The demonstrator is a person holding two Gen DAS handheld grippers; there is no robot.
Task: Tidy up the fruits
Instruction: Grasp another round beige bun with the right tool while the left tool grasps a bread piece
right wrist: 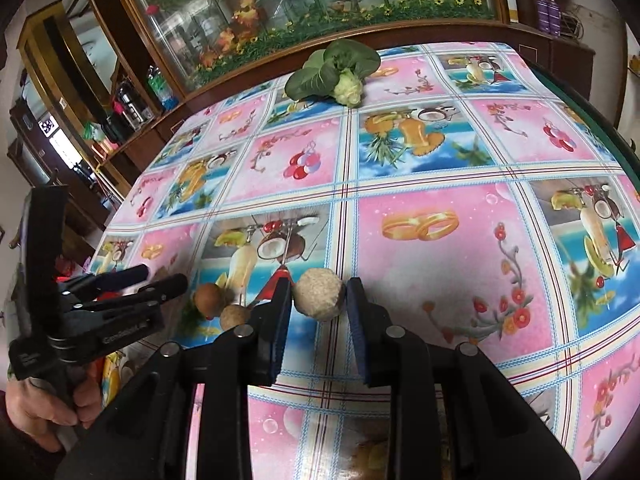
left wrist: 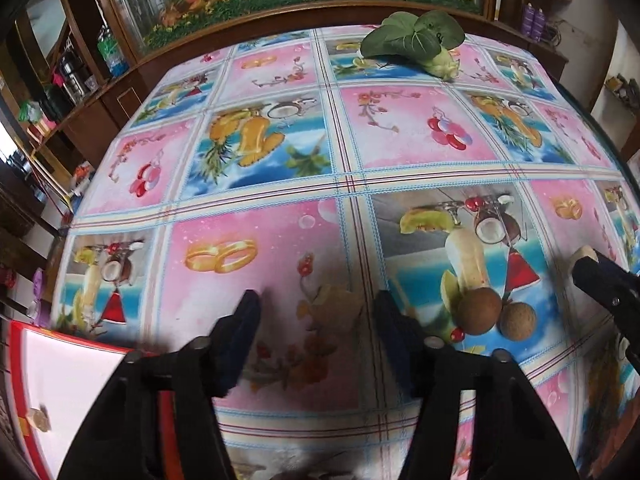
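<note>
The right gripper [right wrist: 318, 300], jaws apart, straddles a small rough round fruit [right wrist: 319, 295] on the table [right wrist: 420, 272]; it looks light, firm and likely to roll, so pinch its widest middle.

Three small round brown fruits are seen on the tablecloth: a pale rough one [right wrist: 319, 295], a darker one [right wrist: 208, 296], and a tan one [right wrist: 234, 317] touching it.

Three round brown fruits [right wrist: 319, 295], one leafy vegetable [right wrist: 334, 70].
</note>
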